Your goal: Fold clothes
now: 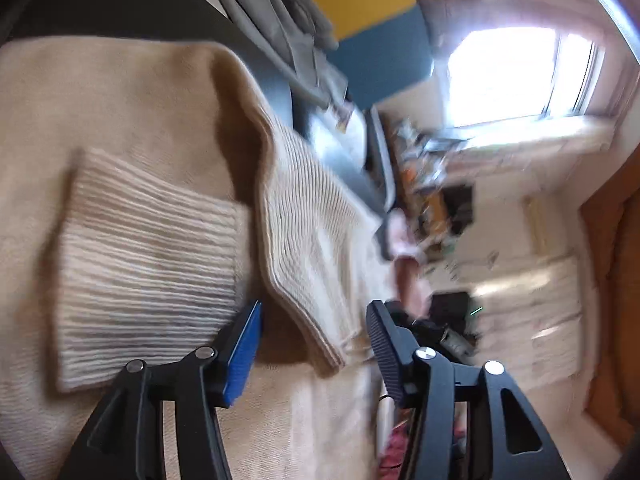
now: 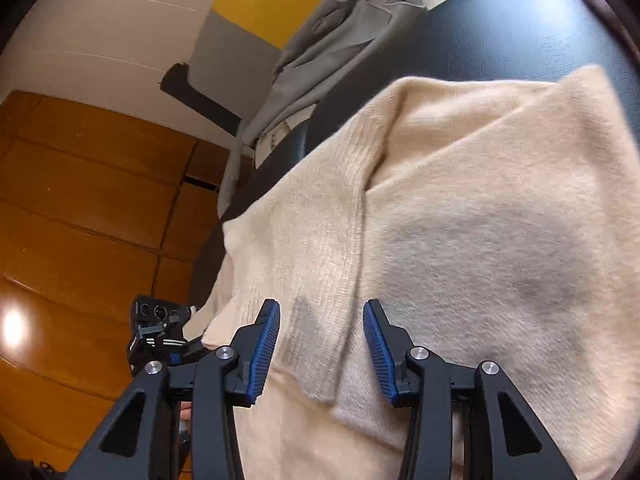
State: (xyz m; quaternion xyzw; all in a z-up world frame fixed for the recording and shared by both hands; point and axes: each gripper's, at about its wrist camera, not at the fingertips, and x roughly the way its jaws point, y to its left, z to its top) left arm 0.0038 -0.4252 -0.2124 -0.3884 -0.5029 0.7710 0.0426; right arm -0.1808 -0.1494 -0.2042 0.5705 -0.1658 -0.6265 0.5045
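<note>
So the cream sweater (image 1: 132, 120) is a soft, fuzzy knit with chunky ribbed cuff (image 1: 148, 264) and hem (image 1: 296, 216) bands, lying folded over itself on a smooth dark table (image 2: 500, 28). A grey garment (image 2: 332, 52) is slumped at the far edge. Left gripper (image 1: 314, 344) is spread, with a ribbed hem corner sitting between the pads, nothing pinched. Right gripper (image 2: 322, 348) is spread too, a flap of the knit lying loose in its gap.
</note>
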